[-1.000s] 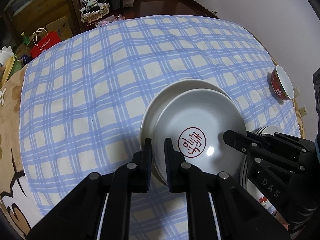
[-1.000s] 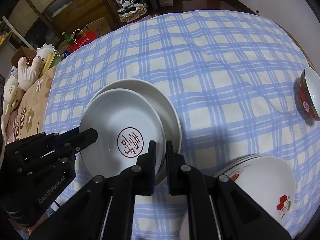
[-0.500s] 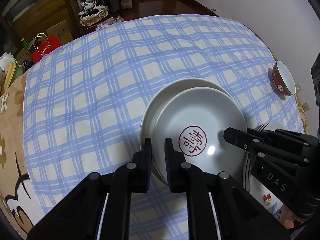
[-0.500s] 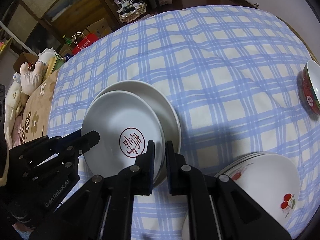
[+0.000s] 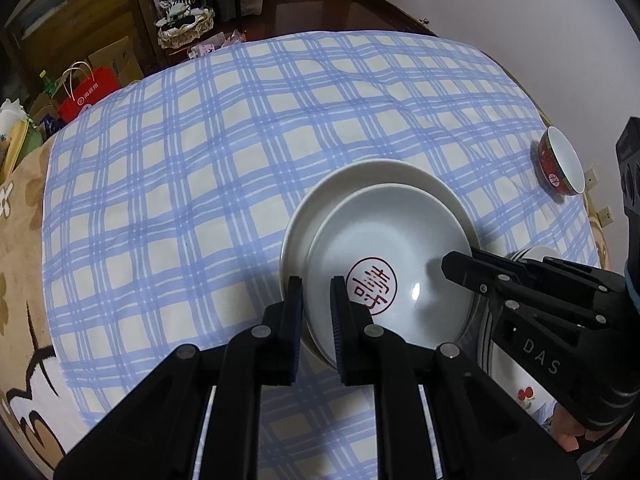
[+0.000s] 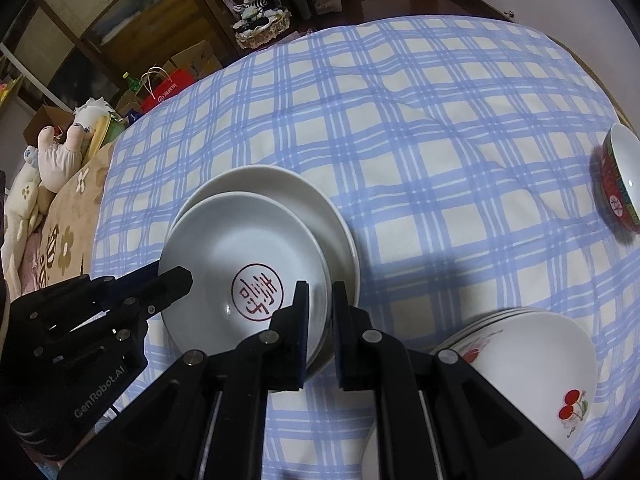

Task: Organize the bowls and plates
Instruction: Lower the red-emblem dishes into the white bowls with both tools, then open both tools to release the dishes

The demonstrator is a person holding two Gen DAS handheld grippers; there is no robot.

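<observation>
Resting on the blue checked tablecloth (image 5: 200, 184), a white plate with a red seal (image 5: 384, 264) is stacked off-centre on a larger plain white plate (image 5: 360, 176). The sealed plate's near-left rim is pinched by the left gripper (image 5: 316, 300), and its opposite rim by the right gripper (image 6: 320, 308); whether it is lifted clear of the lower plate cannot be told. To the right of the sealed plate lies a stack of cherry-patterned plates (image 6: 532, 356). Farther right a red bowl (image 5: 560, 168) stands by the cloth's edge.
</observation>
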